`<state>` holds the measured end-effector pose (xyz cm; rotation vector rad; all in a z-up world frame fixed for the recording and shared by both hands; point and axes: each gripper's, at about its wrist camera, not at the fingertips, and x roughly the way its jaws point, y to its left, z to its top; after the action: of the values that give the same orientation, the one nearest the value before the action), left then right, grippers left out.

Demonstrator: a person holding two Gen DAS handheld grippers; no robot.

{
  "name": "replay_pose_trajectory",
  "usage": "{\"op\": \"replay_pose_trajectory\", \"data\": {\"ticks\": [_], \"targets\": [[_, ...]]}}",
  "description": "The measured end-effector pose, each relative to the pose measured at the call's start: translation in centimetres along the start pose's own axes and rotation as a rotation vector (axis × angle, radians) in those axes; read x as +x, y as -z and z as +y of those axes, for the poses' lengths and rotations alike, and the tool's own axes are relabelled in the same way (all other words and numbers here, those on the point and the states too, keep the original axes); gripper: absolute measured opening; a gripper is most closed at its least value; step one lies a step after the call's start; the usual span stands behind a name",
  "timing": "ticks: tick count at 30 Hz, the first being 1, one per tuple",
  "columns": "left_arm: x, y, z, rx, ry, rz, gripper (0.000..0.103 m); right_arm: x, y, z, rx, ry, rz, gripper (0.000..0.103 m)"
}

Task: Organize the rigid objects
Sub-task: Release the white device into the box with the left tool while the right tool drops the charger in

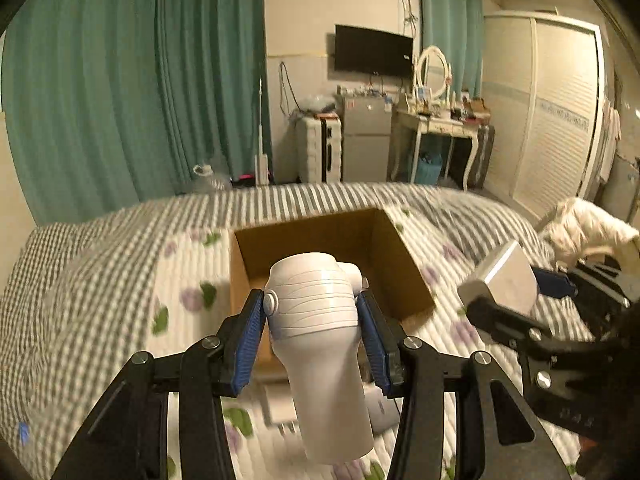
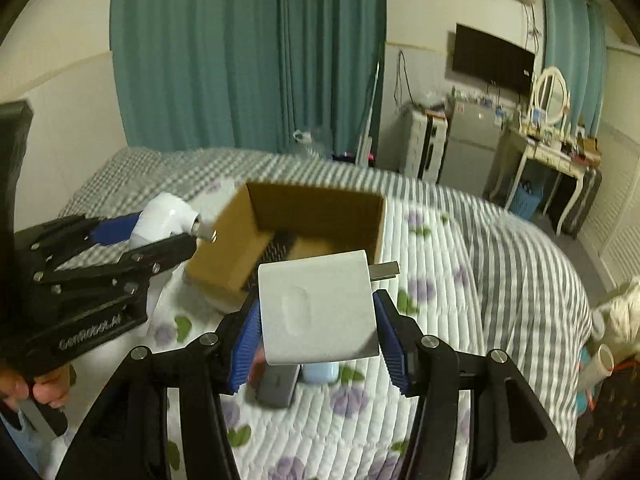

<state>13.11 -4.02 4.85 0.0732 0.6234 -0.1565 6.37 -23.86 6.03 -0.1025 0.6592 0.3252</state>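
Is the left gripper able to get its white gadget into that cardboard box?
Probably yes: the left gripper, shut on the white gadget, is beside the open cardboard box, nothing covering its top.

We hold our left gripper [image 1: 313, 312] raised, its blue pads [image 1: 251, 344] pinching a white device between them. Our right gripper [image 2: 317, 328] is up alongside it, pads [image 2: 394, 350] clamped on a white block, fingers pointing forward and slightly down.
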Motion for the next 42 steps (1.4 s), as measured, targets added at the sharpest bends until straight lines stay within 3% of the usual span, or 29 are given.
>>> {"op": "replay_pose_trajectory", "data": {"ticks": [7,13,18,22,27,34,42], "targets": [[6.2,-3.1,2.7,-0.051,-0.002,0.037,0.047,2.4,-3.6,0.1,-0.020,-0.009,-0.044,0.053],[13.6,-1.2,3.3,-0.038,-0.041,0.142,0.047,7.1,-4.2,-0.4,-0.031,-0.019,-0.016,0.053],[16.5,0.5,2.8,-0.031,-0.049,0.168,0.048,11.0,-3.2,-1.6,-0.031,-0.022,0.023,0.053],[16.5,0.5,2.2,-0.029,-0.054,0.148,0.050,12.7,-2.3,-2.2,-0.039,-0.018,0.048,0.053],[15.1,-0.7,2.8,-0.050,-0.048,0.123,0.067,12.6,-2.0,-2.6,-0.023,-0.011,0.048,0.053],[11.3,-2.2,4.6,-0.032,-0.091,0.060,0.067,12.8,-2.7,-1.9,-0.023,-0.015,0.037,0.053],[10.5,-1.3,7.2,-0.059,-0.107,0.056,0.068,20.6,-3.9,-0.4,-0.047,-0.006,0.094,0.053]]}}
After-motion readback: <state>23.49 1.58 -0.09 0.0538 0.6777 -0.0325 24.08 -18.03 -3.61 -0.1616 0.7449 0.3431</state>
